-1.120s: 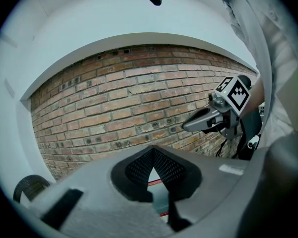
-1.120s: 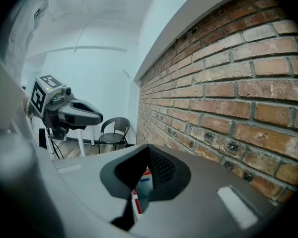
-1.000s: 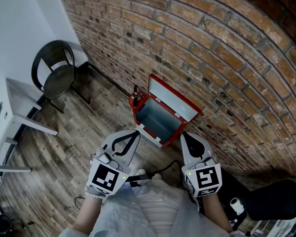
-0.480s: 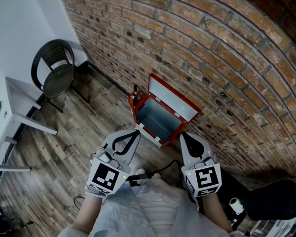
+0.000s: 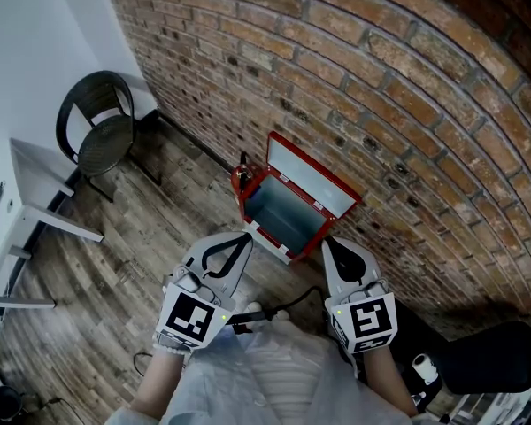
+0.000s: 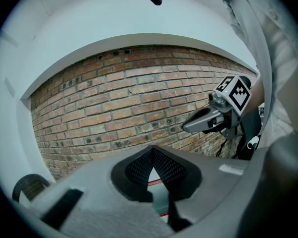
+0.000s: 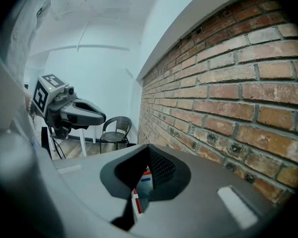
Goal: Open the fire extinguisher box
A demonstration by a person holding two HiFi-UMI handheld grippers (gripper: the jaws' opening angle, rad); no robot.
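The red fire extinguisher box (image 5: 288, 215) stands on the wooden floor against the brick wall, its lid (image 5: 311, 180) raised and leaning back, the blue-grey inside exposed. My left gripper (image 5: 243, 237) hovers just in front of the box's near left corner, shut and empty. My right gripper (image 5: 327, 242) hangs by the near right corner, also shut with nothing in it. In the left gripper view the closed jaw tips (image 6: 151, 150) meet over a strip of red box edge (image 6: 156, 183), and the right gripper (image 6: 185, 128) shows at the right. In the right gripper view a slice of the box (image 7: 145, 178) shows below the closed tips (image 7: 148, 148).
A red extinguisher (image 5: 239, 177) stands at the box's left side. A black chair (image 5: 102, 131) and a white table (image 5: 35, 193) are at the left. The brick wall (image 5: 380, 87) runs behind the box. A dark seat (image 5: 496, 361) sits at lower right.
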